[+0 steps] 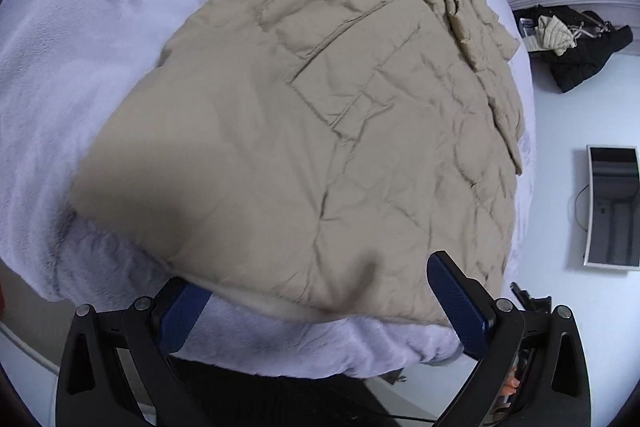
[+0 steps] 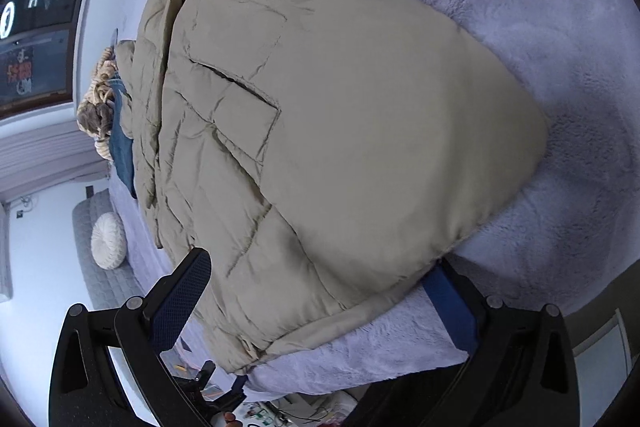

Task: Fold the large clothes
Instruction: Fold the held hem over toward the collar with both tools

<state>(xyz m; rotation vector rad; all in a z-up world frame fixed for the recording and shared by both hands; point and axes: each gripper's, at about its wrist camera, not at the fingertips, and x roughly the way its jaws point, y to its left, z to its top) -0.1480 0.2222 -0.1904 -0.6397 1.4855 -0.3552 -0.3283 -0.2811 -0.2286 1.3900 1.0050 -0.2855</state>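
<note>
At the bed's near edge, both grippers stand released around the jacket's hem.
The left gripper [image 1: 320,291] and right gripper [image 2: 320,287] each straddle the near edge of the beige padded jacket [image 1: 320,115], pads spread wide and pressing nothing; it lies folded on the fluffy lavender blanket [image 1: 80,67], with blue jeans [image 2: 122,147] beyond.

Ahead of my fingers I count one beige puffer jacket [image 1: 320,131], spread on one lilac fleece blanket [image 1: 72,75]. Beyond the jacket's far end lies one blue denim garment [image 2: 122,143]. Off past my right gripper's left finger sits one round white cushion [image 2: 108,241].
</note>
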